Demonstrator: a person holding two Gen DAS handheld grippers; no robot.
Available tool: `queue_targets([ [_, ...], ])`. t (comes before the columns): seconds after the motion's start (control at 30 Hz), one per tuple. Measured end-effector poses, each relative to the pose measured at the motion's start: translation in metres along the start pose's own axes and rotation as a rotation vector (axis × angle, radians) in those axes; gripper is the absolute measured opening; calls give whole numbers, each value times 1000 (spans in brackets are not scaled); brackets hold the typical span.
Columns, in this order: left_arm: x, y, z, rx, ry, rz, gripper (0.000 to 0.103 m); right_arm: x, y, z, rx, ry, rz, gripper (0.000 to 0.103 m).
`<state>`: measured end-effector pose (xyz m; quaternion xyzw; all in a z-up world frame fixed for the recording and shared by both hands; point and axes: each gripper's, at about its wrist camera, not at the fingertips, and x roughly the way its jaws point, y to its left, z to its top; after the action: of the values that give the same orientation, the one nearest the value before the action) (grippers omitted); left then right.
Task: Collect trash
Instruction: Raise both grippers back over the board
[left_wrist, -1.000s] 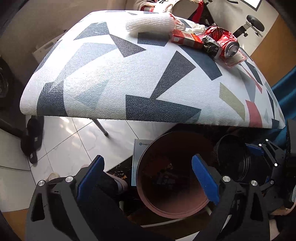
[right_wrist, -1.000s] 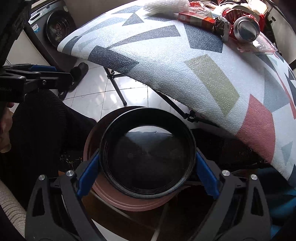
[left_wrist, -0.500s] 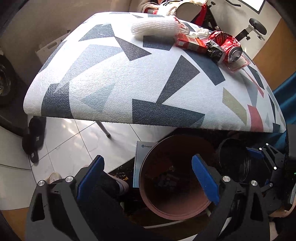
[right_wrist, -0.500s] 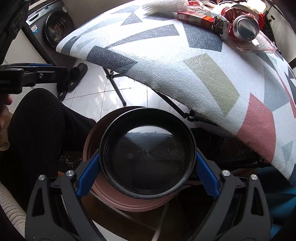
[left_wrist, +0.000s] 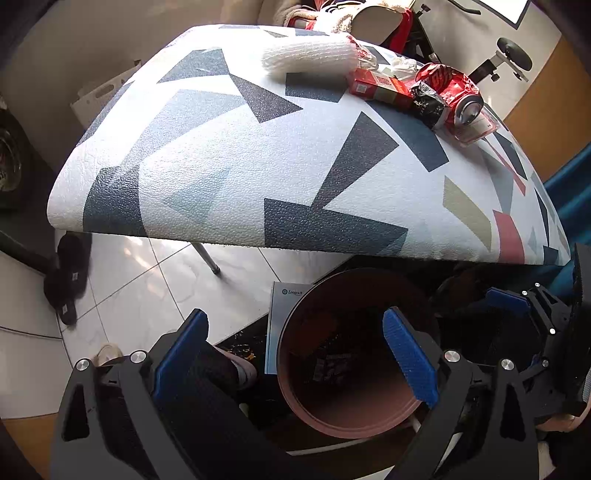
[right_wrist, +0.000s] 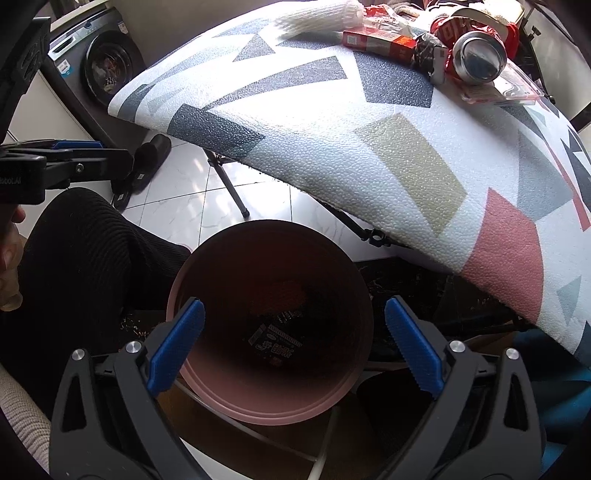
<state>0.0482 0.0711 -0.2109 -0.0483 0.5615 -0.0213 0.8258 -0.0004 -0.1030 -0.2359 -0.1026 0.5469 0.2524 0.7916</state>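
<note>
Grippers spread and empty: right gripper (right_wrist: 293, 341) directly above the bin (right_wrist: 269, 402), left gripper (left_wrist: 295, 350) beside it. Wrappers (right_wrist: 275, 341) lie in the bin. Can (right_wrist: 476, 55), red box (right_wrist: 380, 40) and foam net (right_wrist: 317, 16) remain on the table (right_wrist: 332, 122) beyond the bin.

I see the pink bin (right_wrist: 273, 398) standing upright on the floor with dark wrappers (right_wrist: 277, 343) at its bottom; on the surface's far end lie a crushed red can (right_wrist: 476, 55), a red box (right_wrist: 380, 40) and white foam netting (right_wrist: 317, 18), clustered together
</note>
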Motion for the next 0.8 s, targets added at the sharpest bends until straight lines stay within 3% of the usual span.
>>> queue_targets([
  [0.27,-8,-1,9,-5,-31,-7,93,-22,-6,12,-10,-70,-59,97],
  [0.8,-33,-19,62,41,-188,-25,97,-57,-68,55,80,-178,-204,97],
])
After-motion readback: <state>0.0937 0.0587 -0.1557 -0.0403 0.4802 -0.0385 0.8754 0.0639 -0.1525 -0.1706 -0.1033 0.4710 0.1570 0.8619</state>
